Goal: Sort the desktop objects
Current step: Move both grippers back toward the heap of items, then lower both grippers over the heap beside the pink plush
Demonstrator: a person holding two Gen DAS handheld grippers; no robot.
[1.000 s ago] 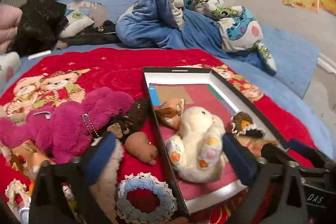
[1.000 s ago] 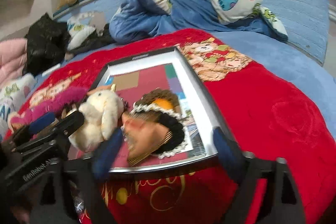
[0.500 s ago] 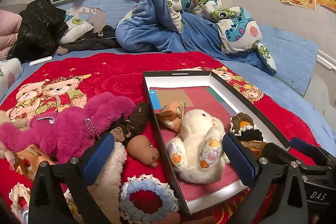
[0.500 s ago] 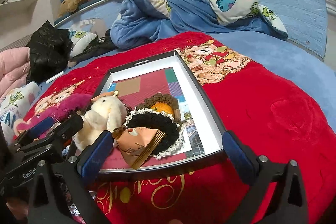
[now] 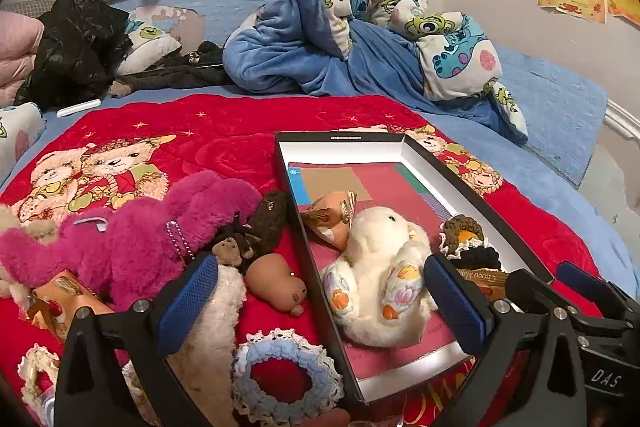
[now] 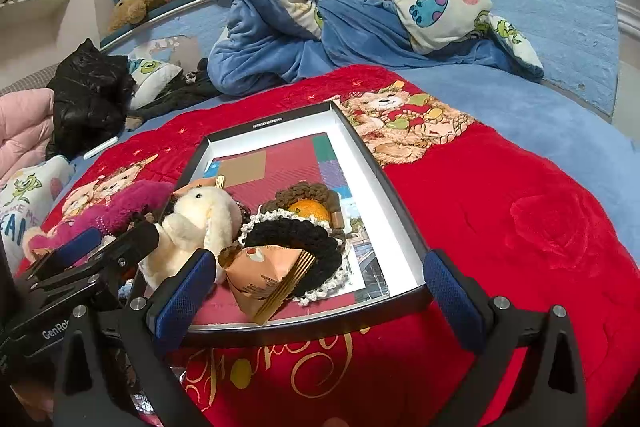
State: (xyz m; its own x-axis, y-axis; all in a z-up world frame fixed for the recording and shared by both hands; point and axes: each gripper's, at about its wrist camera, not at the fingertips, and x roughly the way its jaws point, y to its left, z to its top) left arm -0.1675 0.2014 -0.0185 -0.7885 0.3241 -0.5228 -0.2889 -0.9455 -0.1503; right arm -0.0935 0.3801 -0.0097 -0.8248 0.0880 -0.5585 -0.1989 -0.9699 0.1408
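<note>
A red blanket (image 5: 224, 139) covered the bed; the black tray (image 6: 394, 227) held a white plush (image 5: 380, 267). My left gripper (image 5: 320, 303) and right gripper (image 6: 316, 303) hovered low, jaws apart, empty.

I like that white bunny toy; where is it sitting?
The white bunny lies inside the black-rimmed tray, near its left wall, between an orange snack packet and a black crocheted ring.

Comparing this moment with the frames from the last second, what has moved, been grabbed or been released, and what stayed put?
The right gripper has let go of the orange snack packet, which now lies in the black tray against the black crocheted ring, and has backed away, open. The left gripper has pulled back slightly, open and empty. The white plush rabbit, the magenta plush and the blue crocheted ring stayed put.
</note>
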